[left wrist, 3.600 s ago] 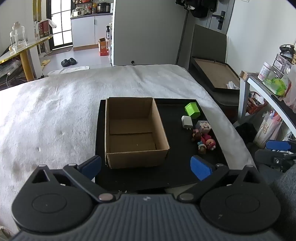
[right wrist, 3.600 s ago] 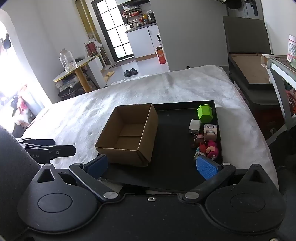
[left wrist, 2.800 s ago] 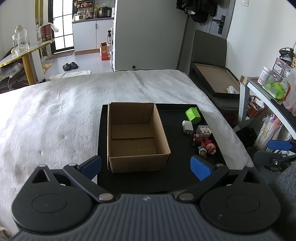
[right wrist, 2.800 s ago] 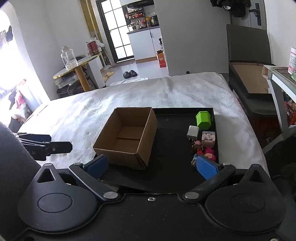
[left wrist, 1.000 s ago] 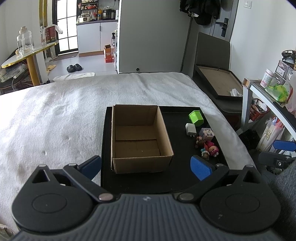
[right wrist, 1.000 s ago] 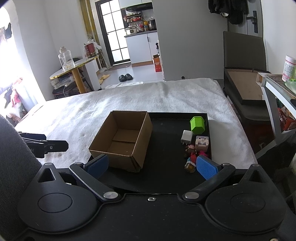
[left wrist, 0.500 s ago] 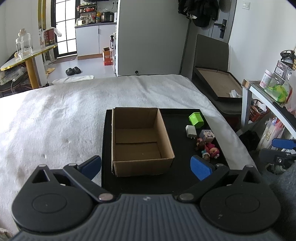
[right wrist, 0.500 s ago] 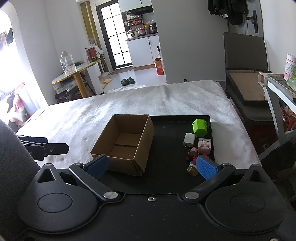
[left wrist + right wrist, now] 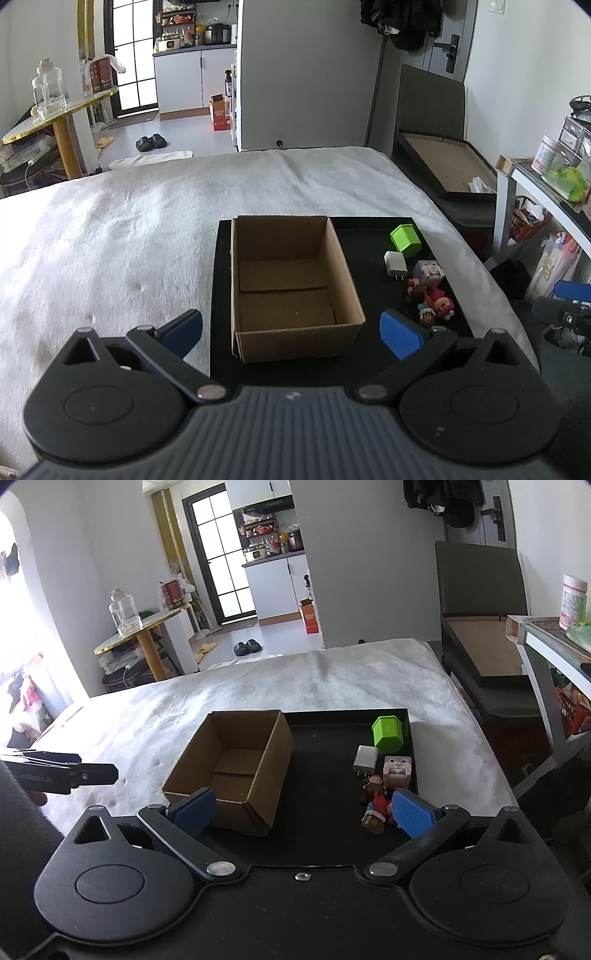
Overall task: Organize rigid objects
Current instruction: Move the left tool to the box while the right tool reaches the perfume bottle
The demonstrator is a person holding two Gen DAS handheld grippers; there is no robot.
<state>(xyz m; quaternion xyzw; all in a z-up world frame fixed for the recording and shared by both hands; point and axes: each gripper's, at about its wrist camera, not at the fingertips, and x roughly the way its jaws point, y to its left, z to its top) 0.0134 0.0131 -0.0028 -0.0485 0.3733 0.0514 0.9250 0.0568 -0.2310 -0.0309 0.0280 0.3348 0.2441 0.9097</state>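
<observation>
I hold my left tool [image 9: 291, 328] released, its blue pads wide apart and gripping nothing, low above the near edge of the flat black tray [image 9: 373, 354] that lies on the white fuzzy bed cover [image 9: 129, 236]. My right tool [image 9: 301, 810] is released too, pads spread and bare, hovering over the same near edge.

The open brown cardboard box [image 9: 288, 284] stands upright on the left half of the tray, its inside bare. In the left wrist view it sits at 12 o'clock straight ahead of my pads; in the right wrist view it lies toward 11 o'clock.

The loose rigid things are gathered along the tray's right side, at about 2 o'clock from the box. Farthest off is the green house-shaped plastic block [image 9: 405, 240]. Just beside it, nearer to me, lies the white wall charger plug [image 9: 395, 263]. To the right of the plug stands the small cube-headed toy figure [image 9: 427, 272]. Nearest me is a tight cluster of small red and pink toy figurines [image 9: 432, 302], touching one another; I cannot tell them apart singly. In the right wrist view that cluster [image 9: 376, 801] sits just beside my right pad [image 9: 413, 818].

My other tool shows at the edge of each view, clear of the tray.
</observation>
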